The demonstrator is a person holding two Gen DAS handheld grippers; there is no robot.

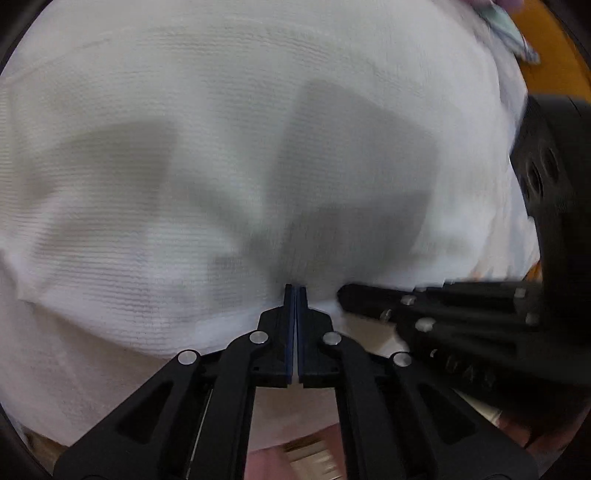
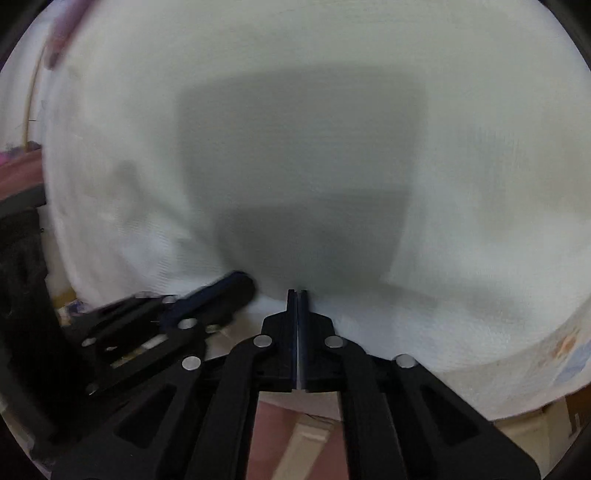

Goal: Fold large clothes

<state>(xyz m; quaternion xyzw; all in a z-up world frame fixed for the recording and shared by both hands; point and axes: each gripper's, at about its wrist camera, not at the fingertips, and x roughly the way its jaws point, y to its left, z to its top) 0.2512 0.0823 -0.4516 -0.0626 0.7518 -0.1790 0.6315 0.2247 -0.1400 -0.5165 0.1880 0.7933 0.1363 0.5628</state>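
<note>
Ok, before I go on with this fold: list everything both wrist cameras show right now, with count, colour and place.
white cloth: one, white ribbed knit, fills both views, its near edge pinched at both grippers.
orange surface: one patch, top right of left wrist view, beyond the cloth.
pale patterned fabric: one blurred piece, top right, identity unclear.
printed fabric: one, pale with orange and blue marks, lower right of right wrist view, under the cloth.
left gripper: black, fingers closed on the cloth edge.
right gripper: black, fingers closed on the same edge, close beside the left one.
</note>
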